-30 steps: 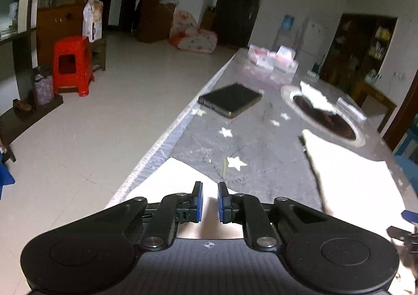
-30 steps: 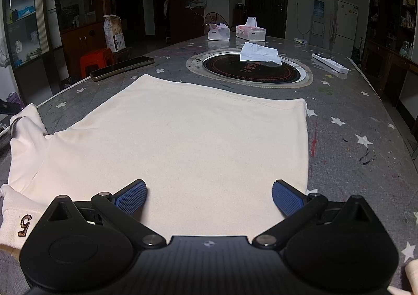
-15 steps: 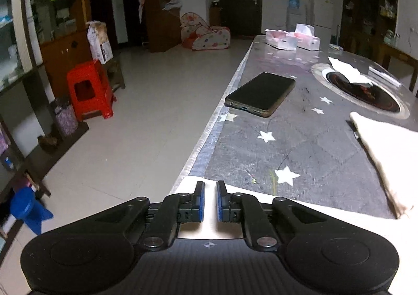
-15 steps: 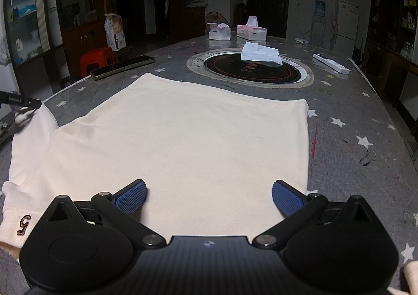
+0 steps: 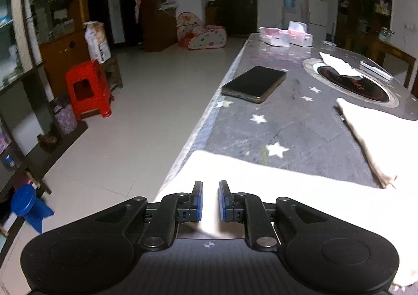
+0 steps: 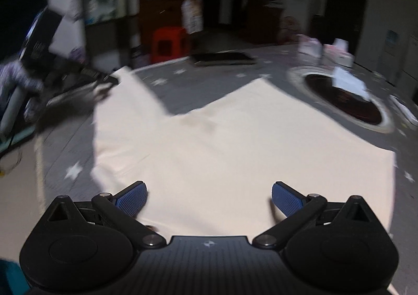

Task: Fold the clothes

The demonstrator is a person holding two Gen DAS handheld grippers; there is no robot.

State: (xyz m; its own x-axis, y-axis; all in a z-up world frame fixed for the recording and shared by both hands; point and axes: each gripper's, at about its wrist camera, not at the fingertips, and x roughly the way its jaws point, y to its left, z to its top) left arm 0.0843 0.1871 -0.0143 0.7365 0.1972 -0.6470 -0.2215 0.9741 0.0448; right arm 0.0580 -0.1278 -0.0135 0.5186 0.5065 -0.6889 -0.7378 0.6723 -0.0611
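Cream T-shirt (image 6: 235, 143) lies flat on starred worktop (image 5: 300, 122), sleeve (image 5: 235, 172) stretched toward the left edge. Left tool (image 5: 210, 200) nearly closed, pinching that sleeve; right tool (image 6: 209, 198) wide open, holding nothing, above the shirt body.

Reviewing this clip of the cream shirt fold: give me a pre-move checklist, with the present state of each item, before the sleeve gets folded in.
1. Left gripper nearly shut with sleeve cloth between its pads: ok.
2. Right gripper open and empty above the shirt body: ok.
3. Shirt body flat on the table: mostly ok; right wrist view is blurred.
4. Phone clear of the cloth: ok.
5. Sleeve fully on the table, not over the edge: cannot tell.
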